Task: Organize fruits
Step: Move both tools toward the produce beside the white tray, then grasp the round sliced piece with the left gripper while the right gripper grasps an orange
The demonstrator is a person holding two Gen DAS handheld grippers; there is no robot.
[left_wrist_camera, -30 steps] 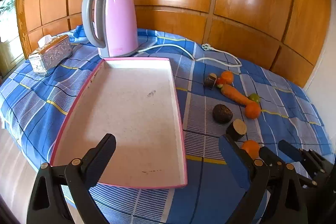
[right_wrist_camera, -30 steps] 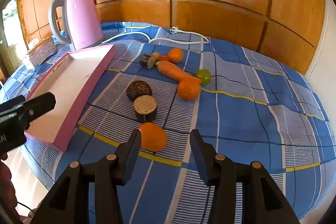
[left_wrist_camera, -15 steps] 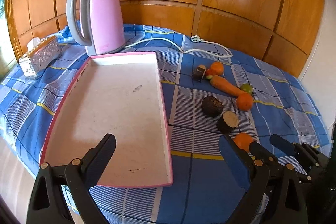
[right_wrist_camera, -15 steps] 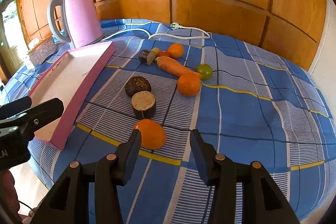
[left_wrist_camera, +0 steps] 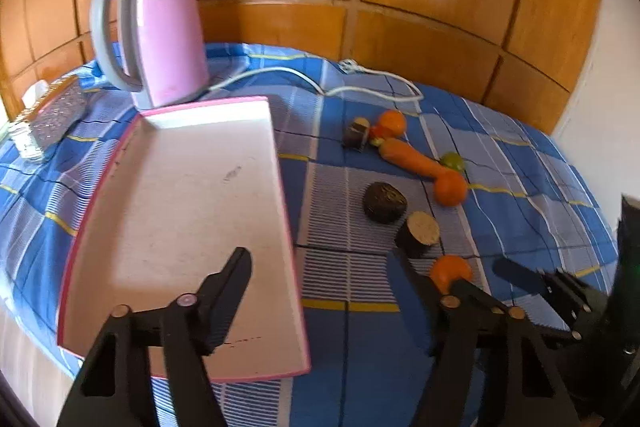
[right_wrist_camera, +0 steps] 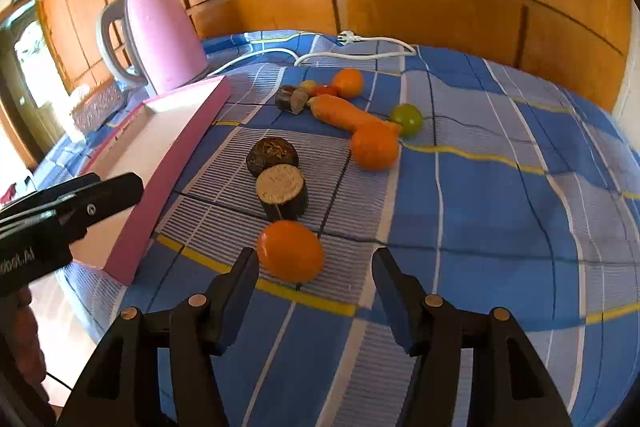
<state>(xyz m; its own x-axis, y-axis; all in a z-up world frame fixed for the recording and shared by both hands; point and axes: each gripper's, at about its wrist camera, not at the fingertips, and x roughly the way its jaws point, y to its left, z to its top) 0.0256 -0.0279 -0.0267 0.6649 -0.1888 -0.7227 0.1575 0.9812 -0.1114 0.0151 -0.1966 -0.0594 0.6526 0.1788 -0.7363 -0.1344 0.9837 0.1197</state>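
While the tray (left_wrist_camera: 180, 211) ahead of the left claw (left_wrist_camera: 324, 267) is lying bare, no fruit is sorted yet. Right claw (right_wrist_camera: 316, 267) is gaping wide, nearest orange (right_wrist_camera: 290, 251) sitting between its fingertips; the rest is lying beyond on the surface (right_wrist_camera: 480, 211).

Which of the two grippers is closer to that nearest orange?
Right. The right gripper stands open just before the nearest orange, which lies almost between its fingers. The left gripper hangs open over the pink tray, off to the orange's left.
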